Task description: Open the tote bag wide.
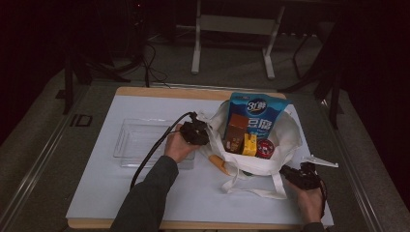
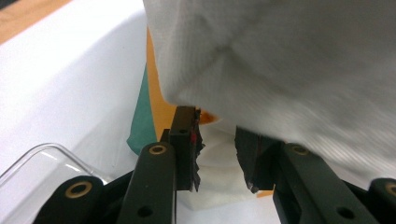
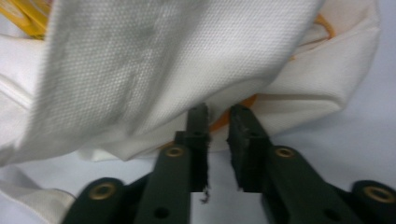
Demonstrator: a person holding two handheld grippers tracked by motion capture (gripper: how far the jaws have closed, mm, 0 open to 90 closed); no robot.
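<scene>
High view: white tote bag [image 1: 270, 159] sits right of centre on the desk [image 1: 96, 193], stuffed with a blue pouch [image 1: 256, 113], brown carton [image 1: 236, 130], yellow pack [image 1: 250, 145] and red-lidded tin [image 1: 265, 149]. Empty clear tray [image 1: 133, 140] lies left of it. Left gripper [image 1: 200, 133] at the bag's left rim, right gripper [image 1: 292, 174] at its near right corner.

Left gripper view: jaws narrowly apart, fabric just above them, not pinched.

Right gripper view: narrow gap, nothing clamped.

Risk: unsupported rim sags, tall pouch tips out.

White bag [image 1: 285, 140] crowding both claws
</scene>
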